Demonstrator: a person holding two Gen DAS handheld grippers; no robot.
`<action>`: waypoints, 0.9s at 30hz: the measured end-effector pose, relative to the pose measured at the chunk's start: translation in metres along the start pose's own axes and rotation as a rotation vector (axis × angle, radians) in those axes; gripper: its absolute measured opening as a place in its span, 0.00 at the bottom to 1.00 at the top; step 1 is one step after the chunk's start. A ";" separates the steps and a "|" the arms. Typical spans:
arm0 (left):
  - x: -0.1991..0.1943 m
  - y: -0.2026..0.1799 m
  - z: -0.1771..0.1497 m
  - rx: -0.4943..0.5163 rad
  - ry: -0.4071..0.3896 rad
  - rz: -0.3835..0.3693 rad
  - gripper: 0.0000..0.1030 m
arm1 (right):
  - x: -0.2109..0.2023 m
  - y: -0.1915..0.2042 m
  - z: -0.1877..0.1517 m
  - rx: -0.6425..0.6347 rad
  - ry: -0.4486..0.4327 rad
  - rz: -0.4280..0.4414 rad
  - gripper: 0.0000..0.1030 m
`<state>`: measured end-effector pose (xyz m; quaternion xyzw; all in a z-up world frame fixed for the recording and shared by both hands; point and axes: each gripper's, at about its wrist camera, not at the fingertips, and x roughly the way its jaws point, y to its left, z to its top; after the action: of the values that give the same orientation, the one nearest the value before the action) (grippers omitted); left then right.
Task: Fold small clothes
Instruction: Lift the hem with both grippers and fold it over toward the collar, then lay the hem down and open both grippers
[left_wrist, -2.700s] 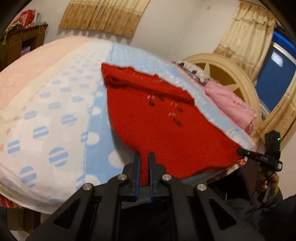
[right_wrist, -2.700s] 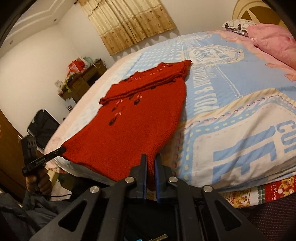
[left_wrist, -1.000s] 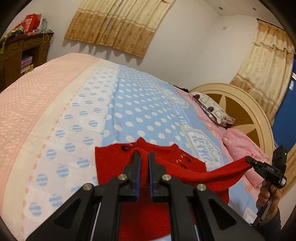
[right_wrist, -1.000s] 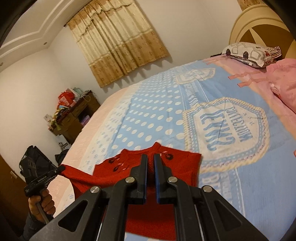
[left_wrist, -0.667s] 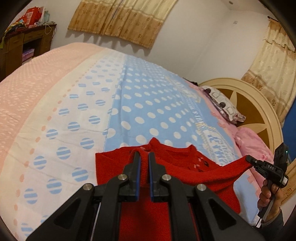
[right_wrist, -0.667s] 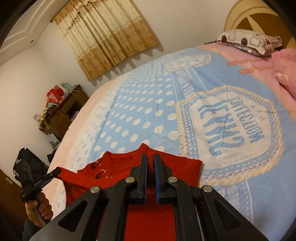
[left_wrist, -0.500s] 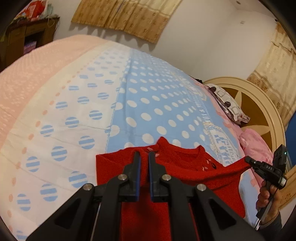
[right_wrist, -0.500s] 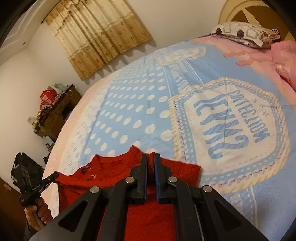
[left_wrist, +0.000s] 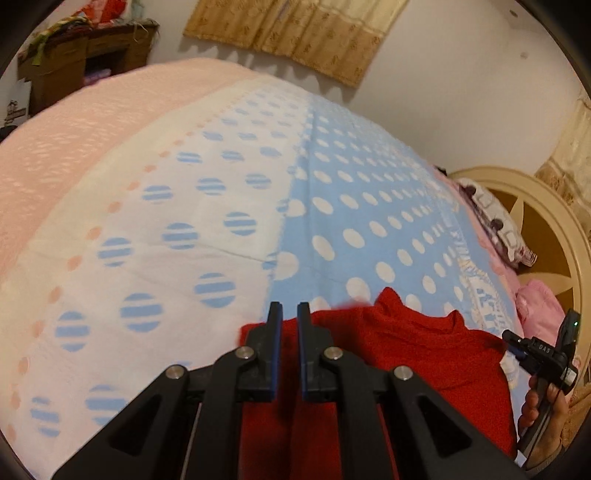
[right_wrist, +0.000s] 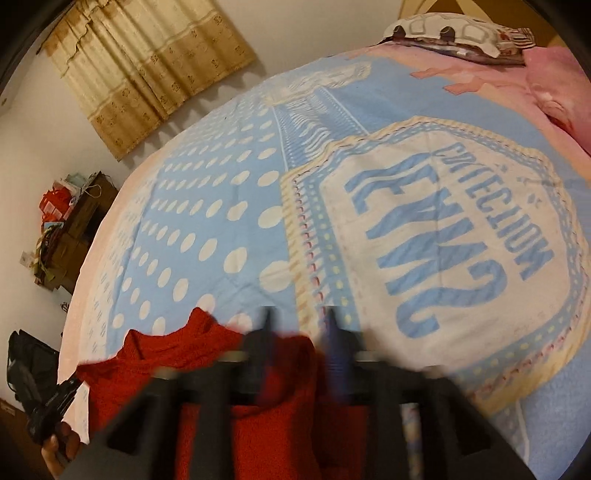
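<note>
A small red knitted sweater (left_wrist: 417, 354) lies folded over on the bed's near edge; it also shows in the right wrist view (right_wrist: 207, 354). My left gripper (left_wrist: 288, 314) stands at its left corner, jaws a narrow gap apart with red cloth between the fingers lower down. My right gripper (right_wrist: 299, 317) is blurred with its jaws spread apart over the sweater's right corner. The right gripper also shows in the left wrist view (left_wrist: 513, 341), and the left gripper in the right wrist view (right_wrist: 70, 384).
The bed has a blue dotted cover (left_wrist: 332, 206) with a pink band (left_wrist: 74, 140) on the left. Pillows (right_wrist: 454, 33) and a pink blanket (right_wrist: 561, 81) lie at the headboard (left_wrist: 535, 229). A wooden cabinet (left_wrist: 74, 62) stands beyond the bed.
Both grippers carried the sweater's bottom hem forward over its top and lowered it. The right jaws have just opened; the left jaws have parted slightly.
</note>
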<state>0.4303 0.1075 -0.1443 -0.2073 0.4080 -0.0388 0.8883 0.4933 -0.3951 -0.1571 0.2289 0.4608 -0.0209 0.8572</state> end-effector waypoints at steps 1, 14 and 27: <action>-0.009 -0.001 -0.003 0.020 -0.014 -0.003 0.08 | -0.006 0.002 -0.005 -0.010 0.003 0.017 0.61; -0.007 -0.021 -0.066 0.236 0.084 0.190 0.17 | 0.041 0.103 -0.061 -0.426 0.239 -0.106 0.61; -0.045 -0.021 -0.102 0.281 0.016 0.177 0.55 | -0.067 0.088 -0.146 -0.545 0.100 -0.079 0.61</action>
<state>0.3268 0.0648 -0.1628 -0.0438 0.4225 -0.0189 0.9051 0.3620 -0.2682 -0.1395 -0.0276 0.4998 0.0820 0.8618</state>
